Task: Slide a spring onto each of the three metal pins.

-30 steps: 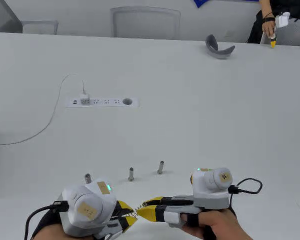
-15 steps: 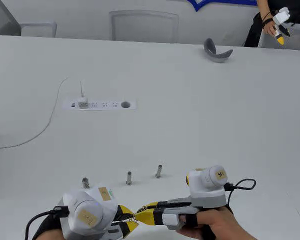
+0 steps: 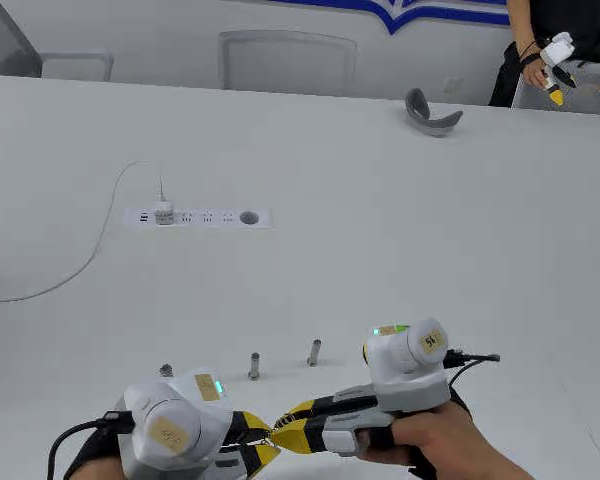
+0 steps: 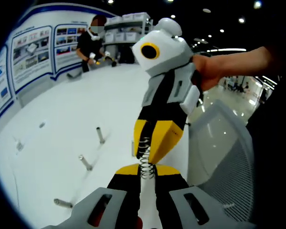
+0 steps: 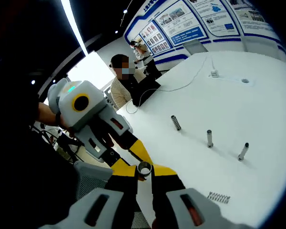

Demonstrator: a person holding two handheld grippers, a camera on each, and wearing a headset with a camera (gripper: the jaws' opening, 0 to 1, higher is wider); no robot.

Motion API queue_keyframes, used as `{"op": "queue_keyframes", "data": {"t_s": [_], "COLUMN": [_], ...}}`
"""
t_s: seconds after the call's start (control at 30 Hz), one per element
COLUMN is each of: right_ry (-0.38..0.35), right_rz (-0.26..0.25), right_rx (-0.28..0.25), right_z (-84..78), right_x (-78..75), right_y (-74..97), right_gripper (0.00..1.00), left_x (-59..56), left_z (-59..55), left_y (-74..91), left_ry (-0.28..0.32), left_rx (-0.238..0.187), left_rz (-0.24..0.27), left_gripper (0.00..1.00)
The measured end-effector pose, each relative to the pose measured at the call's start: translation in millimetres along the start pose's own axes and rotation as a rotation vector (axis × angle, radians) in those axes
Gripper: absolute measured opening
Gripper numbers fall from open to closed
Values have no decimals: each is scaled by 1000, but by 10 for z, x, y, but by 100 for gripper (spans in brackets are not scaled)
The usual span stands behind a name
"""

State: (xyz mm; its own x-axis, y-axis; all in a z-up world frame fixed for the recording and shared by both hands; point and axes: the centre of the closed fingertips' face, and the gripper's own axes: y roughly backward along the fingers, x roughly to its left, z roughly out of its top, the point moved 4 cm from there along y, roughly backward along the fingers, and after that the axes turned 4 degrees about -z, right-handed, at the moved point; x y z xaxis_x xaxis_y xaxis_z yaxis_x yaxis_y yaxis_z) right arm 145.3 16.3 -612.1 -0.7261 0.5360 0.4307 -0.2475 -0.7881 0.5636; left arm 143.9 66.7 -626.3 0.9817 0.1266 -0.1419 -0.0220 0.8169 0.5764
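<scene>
Three short metal pins stand in a row near the table's front: the left pin carries a spring, while the middle pin and right pin are bare. In front of them my left gripper and right gripper meet tip to tip. A small spring spans between them, one end in each pair of shut jaws. Another spring lies loose on the table.
A white power strip with a plugged cable lies mid-table to the left. A grey curved object rests at the far right. A chair stands behind the table, and a person with grippers stands far right.
The two grippers have closed the gap between their tips, the spring staying between them. The head camera has tilted, so the pins sit lower in view.
</scene>
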Motion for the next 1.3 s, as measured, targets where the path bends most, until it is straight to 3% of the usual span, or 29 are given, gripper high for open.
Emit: {"op": "queue_keyframes", "data": {"t_s": [0.3,0.77,1.0,1.3], "right_ry": [232,371,448,481], "right_rz": [11,54,70,68], "right_rx": [159,237,273,332], "right_z": [33,-46,-79,-163], "right_x": [59,151,204,224], "right_y": [53,87,79,25], "right_gripper": [12,13,13,12], "left_x": [-38,-153,-207,-252], "left_z": [76,87,75,-9], "left_y": [5,-6,-31,-69], "left_ry": [-44,-78,-109,-136], "left_rx": [-17,-21,3,29], "left_rz": [-23,-84,-113,-128], "left_gripper": [10,10,10,10]}}
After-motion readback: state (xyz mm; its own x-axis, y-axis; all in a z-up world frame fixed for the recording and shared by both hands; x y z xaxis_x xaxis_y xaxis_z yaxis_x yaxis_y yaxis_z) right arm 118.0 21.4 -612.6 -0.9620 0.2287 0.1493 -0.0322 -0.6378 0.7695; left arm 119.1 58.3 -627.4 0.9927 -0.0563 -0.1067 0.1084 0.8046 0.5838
